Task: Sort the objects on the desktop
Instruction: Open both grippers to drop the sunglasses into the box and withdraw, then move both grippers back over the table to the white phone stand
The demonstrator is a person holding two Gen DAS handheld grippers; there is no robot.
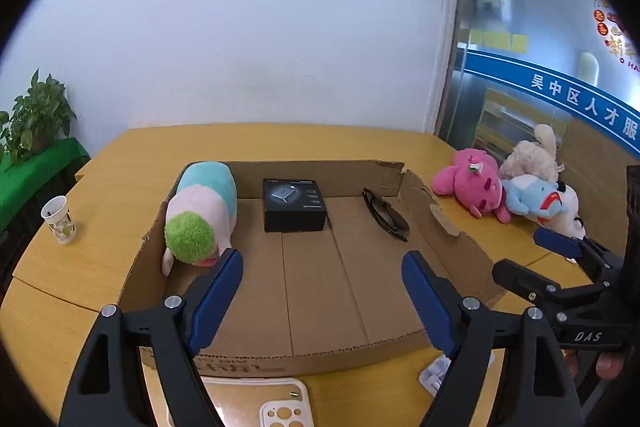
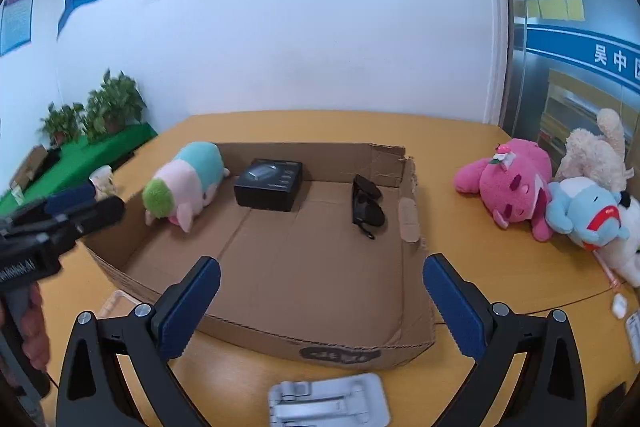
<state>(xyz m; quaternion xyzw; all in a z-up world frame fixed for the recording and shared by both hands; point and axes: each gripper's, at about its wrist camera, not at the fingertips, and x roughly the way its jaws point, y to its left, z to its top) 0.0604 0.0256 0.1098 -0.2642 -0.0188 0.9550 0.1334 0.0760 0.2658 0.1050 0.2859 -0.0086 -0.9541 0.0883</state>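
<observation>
A shallow cardboard box [image 1: 312,307] [image 2: 304,267] lies on the yellow table. Inside it are a pastel plush with a green head [image 1: 202,213] [image 2: 184,183], a black product box [image 1: 293,205] [image 2: 269,183] and black sunglasses [image 1: 385,213] [image 2: 366,205]. A pink plush [image 1: 476,185] [image 2: 508,183], a blue plush [image 1: 534,197] [image 2: 584,209] and a cream plush [image 1: 532,153] [image 2: 596,147] lie on the table at the right. My left gripper [image 1: 322,263] [image 2: 86,201] is open and empty over the box's near part. My right gripper [image 2: 320,267] [image 1: 528,251] is open and empty above the box's near edge.
A paper cup [image 1: 59,219] stands at the table's left. A white phone case [image 1: 284,407] and a white plastic piece [image 1: 434,373] lie in front of the box. A grey folding stand [image 2: 328,401] lies near the front edge. Small white items [image 2: 618,305] lie at the right. Potted plants [image 2: 96,111] stand left.
</observation>
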